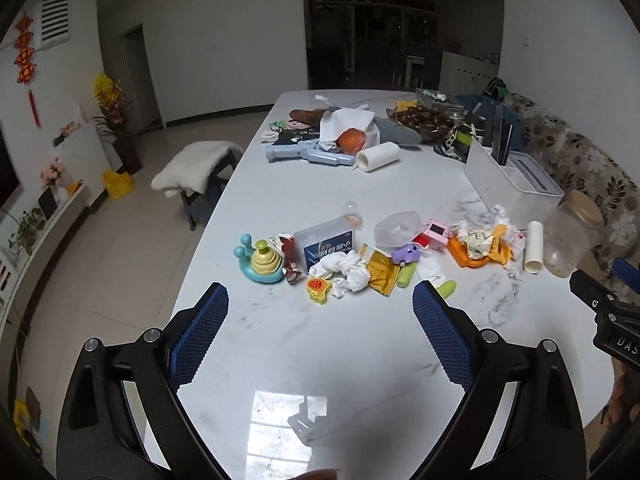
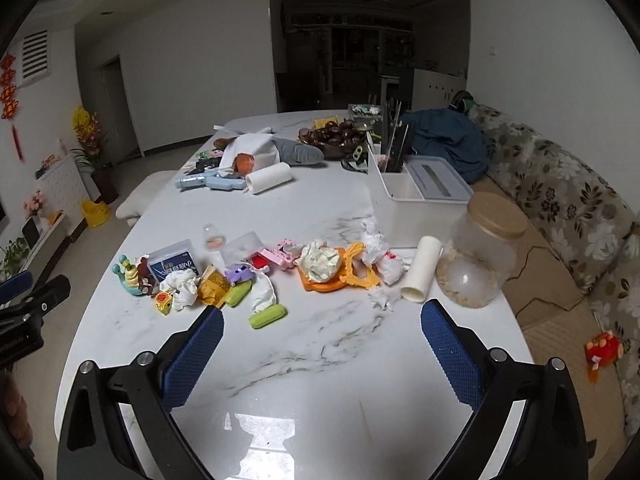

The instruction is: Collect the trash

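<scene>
Trash lies in a band across the white marble table (image 1: 320,340): crumpled white tissues (image 1: 348,270) (image 2: 184,286), a gold wrapper (image 1: 380,274) (image 2: 212,286), more crumpled paper on an orange tray (image 1: 478,246) (image 2: 324,266), and a white paper tube (image 1: 534,246) (image 2: 422,268). My left gripper (image 1: 320,308) is open and empty, hovering just short of the tissues. My right gripper (image 2: 322,324) is open and empty, short of the orange tray. The right gripper's tip also shows at the left wrist view's right edge (image 1: 600,300).
Toys mix with the trash: a snail toy (image 1: 260,262), a purple car (image 1: 406,256), green cases (image 2: 268,316), a blue-labelled box (image 1: 326,246). A plastic jar (image 2: 476,256), a white organiser box (image 2: 412,196), a paper roll (image 2: 270,178), far clutter and a sofa (image 2: 560,208) surround them.
</scene>
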Action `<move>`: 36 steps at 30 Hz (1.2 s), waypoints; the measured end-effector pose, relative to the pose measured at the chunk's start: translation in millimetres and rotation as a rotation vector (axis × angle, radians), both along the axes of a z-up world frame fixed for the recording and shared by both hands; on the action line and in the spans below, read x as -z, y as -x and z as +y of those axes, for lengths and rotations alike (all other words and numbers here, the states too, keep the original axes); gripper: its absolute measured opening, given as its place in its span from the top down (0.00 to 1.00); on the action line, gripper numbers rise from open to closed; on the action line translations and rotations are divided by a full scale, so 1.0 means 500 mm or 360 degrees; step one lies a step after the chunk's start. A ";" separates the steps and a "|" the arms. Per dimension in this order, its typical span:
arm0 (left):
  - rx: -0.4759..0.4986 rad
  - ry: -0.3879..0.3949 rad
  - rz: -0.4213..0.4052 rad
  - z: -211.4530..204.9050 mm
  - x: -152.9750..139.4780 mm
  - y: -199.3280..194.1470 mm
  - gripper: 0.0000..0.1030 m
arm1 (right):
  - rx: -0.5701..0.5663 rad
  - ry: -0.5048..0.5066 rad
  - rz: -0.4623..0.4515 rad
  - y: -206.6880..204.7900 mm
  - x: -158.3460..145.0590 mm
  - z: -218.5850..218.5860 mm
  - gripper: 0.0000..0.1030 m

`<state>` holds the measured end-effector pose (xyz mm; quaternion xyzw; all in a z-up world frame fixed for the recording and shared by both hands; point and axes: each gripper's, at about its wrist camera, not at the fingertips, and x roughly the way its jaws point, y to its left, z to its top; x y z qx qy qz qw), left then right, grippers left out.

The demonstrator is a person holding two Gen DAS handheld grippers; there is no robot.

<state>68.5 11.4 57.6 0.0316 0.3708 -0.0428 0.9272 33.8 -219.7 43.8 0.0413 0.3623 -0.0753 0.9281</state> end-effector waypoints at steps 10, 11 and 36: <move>-0.0041 0.0157 0.0209 0.020 0.052 -0.018 0.12 | 0.0093 0.0046 0.0099 -0.017 0.025 0.023 0.05; -0.0044 0.0164 0.0218 0.023 0.056 -0.018 0.12 | 0.0081 0.0053 0.0096 -0.018 0.026 0.026 0.05; -0.0196 0.0005 0.0238 0.062 0.114 -0.021 0.09 | 0.0002 0.0027 0.0307 -0.044 0.090 0.053 0.05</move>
